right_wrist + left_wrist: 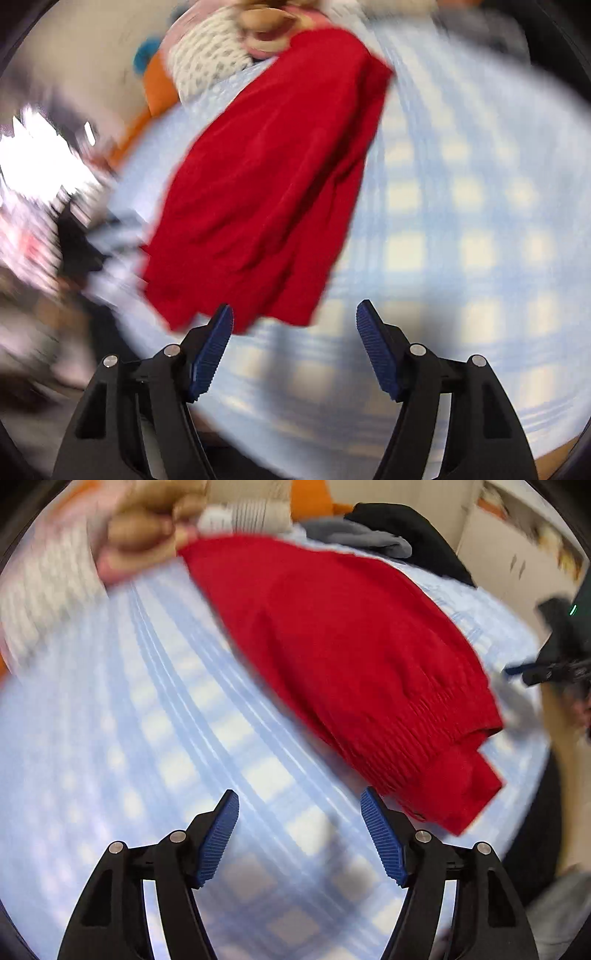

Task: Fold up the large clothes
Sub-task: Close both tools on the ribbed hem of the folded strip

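Note:
A red knitted garment lies folded on a blue and white checked cloth, its ribbed hem toward the lower right. My left gripper hovers open over the bare cloth, just left of the hem, with nothing between its blue pads. In the right wrist view the red garment stretches away from my right gripper, which is open with its left pad close to the near edge. A hand in a pale patterned sleeve is at the garment's far corner. Both views are blurred.
Grey and black clothes are piled beyond the red garment, beside something orange. A pale cabinet stands at the back right. The checked cloth spreads wide to the right of the garment in the right wrist view.

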